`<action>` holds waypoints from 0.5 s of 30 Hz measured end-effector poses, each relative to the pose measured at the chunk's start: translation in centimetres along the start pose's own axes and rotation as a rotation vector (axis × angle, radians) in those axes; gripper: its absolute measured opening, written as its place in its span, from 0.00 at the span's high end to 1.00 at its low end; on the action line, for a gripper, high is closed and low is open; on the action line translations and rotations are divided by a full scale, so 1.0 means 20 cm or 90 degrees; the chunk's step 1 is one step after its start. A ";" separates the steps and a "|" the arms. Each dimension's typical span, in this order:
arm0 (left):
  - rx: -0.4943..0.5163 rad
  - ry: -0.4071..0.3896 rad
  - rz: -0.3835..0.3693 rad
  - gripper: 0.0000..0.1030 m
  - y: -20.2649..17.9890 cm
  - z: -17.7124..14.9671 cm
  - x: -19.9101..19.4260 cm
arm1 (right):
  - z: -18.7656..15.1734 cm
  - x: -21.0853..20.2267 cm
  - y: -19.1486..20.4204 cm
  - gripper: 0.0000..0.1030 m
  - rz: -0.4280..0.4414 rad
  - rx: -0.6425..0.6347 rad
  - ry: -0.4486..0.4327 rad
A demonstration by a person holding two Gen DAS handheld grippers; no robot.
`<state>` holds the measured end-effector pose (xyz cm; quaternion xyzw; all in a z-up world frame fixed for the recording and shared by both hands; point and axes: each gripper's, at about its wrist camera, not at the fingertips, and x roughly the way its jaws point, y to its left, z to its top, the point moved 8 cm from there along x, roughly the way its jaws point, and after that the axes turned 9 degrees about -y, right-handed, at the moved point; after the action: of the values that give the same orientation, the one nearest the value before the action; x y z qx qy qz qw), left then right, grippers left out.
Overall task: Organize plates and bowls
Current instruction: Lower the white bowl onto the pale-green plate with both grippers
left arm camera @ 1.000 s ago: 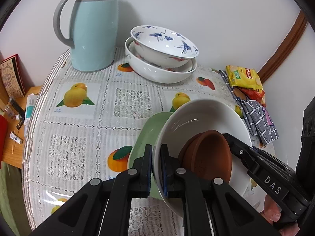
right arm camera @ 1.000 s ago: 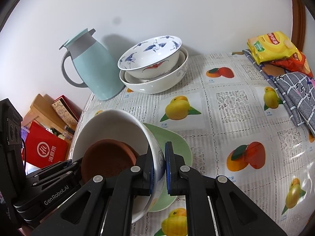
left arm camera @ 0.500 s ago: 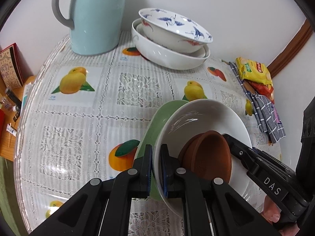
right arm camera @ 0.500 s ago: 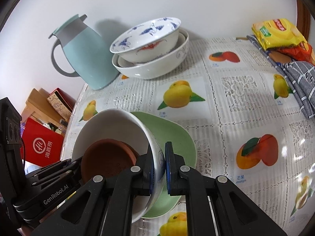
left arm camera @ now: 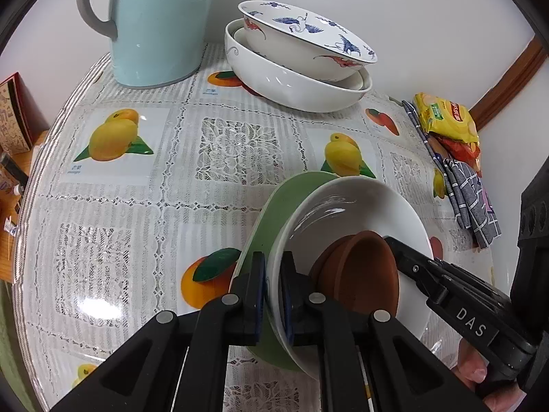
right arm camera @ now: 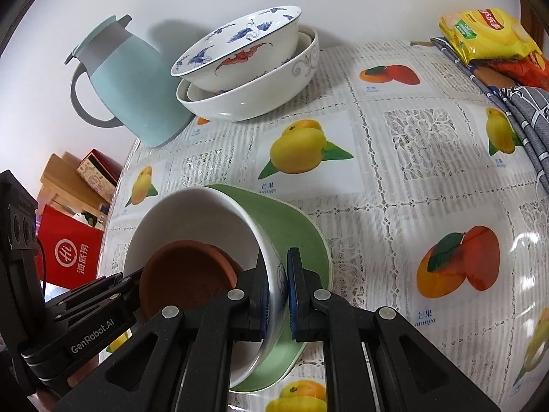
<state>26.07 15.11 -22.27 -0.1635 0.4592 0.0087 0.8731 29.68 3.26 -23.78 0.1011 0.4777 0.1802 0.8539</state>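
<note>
Both grippers, left [left arm camera: 273, 295] and right [right arm camera: 276, 297], clamp my white bowl's [left arm camera: 350, 202] rim; brown bowl [left arm camera: 360, 271] nested inside, just above the green plate [right arm camera: 291, 226]. Far bowl stack [left arm camera: 298, 58] done; setting down remains.

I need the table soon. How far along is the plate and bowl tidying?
Done: blue-patterned bowl nested in the large white bowl. In hand: left gripper and right gripper clamp the white bowl's rim, brown bowl inside, above the green plate. Left: setting it down.
</note>
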 end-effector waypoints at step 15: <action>0.019 -0.005 -0.012 0.84 0.00 0.00 -0.02 | 0.01 -0.02 0.01 0.88 0.010 -0.018 -0.013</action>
<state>25.88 15.14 -21.83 -0.1550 0.4545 -0.0058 0.8771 29.56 3.22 -23.37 0.0945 0.4656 0.1928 0.8585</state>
